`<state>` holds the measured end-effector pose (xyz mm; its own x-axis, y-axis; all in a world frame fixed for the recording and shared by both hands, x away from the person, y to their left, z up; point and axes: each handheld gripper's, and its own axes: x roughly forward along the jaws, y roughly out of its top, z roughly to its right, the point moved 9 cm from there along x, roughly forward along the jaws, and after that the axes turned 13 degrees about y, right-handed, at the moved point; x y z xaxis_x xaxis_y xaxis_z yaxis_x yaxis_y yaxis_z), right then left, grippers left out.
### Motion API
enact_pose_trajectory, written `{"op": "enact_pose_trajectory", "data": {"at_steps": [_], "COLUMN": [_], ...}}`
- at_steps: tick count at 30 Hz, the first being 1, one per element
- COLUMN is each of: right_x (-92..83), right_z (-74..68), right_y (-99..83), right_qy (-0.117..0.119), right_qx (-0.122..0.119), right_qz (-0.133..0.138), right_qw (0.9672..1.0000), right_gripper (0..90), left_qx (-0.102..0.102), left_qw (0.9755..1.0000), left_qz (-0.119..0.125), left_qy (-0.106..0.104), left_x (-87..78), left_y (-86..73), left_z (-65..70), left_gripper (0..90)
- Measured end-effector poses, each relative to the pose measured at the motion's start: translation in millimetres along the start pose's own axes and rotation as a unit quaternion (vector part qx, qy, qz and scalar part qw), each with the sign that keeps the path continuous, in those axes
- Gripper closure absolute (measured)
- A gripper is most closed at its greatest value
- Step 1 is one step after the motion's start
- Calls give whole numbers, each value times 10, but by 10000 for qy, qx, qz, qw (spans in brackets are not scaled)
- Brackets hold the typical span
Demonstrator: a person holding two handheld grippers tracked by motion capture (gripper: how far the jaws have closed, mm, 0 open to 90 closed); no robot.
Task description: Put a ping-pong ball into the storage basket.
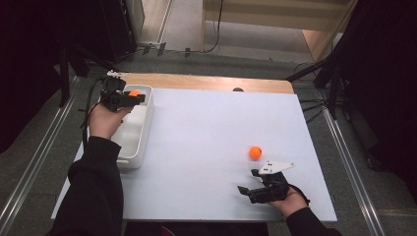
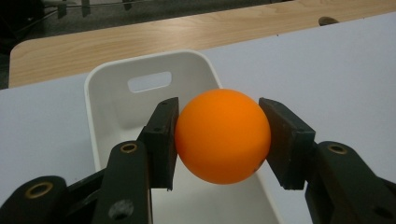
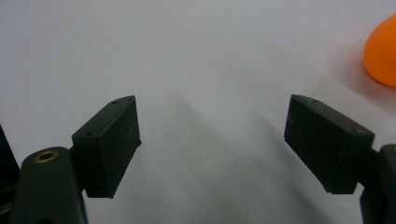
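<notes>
1. The second orange ball [image 3: 382, 51] is cut off at the edge in the right gripper view, sitting on the white table [image 1: 206, 147].
2. Left gripper [image 2: 219, 135] is clamped tight on an orange ball [image 2: 223, 135], held over the far end of the white bin [image 2: 112, 93].
3. Right gripper [image 3: 212, 140] has its jaws spread wide with nothing between them, resting low near the table's front edge, just short of that loose ball.

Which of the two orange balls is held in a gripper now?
The orange ball over the white bin, clamped by the left gripper. The other ball lies free on the table.
</notes>
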<state>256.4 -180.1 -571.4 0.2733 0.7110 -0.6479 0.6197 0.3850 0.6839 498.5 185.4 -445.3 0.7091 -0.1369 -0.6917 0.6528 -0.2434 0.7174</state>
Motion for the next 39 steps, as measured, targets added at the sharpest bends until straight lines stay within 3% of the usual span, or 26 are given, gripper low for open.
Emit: {"op": "enact_pose_trajectory", "data": {"at_steps": [15,39], "right_x": [-1,-3], "right_z": [0,1], "right_y": [-1,-5], "right_qy": [-12,-8], "right_qx": [0,-18], "right_qz": [-8,-35], "right_qw": [10000,10000], "right_gripper": [168,168], "left_qx": [-7,-98], "left_qw": [10000,9989], "left_qz": [-65,-434], "left_qy": [14,143], "left_x": [97,282], "left_y": [-66,-218], "left_z": [-13,-62], "left_gripper": [506,504]}}
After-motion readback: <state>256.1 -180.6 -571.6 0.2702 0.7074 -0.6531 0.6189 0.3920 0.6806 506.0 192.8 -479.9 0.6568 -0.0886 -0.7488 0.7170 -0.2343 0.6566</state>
